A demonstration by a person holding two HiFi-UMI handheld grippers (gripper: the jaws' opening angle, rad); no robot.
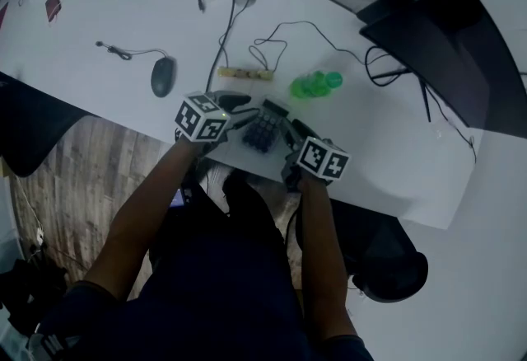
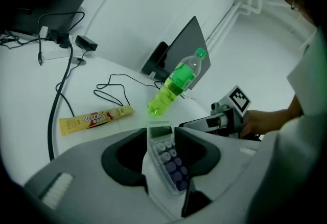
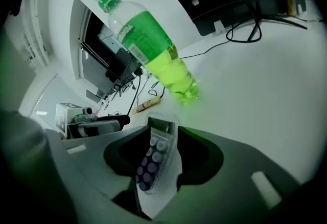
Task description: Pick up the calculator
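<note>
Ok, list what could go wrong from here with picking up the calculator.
1. The calculator sits between the open jaws of both the left gripper and the right gripper. Crowded this close, they may bump each other or shove it askew.
2. The bottle stands upright just beyond it, so a push could tip it.
3. The calculator lies near the desk's front edge, so a slip might drop it to the floor.
</note>
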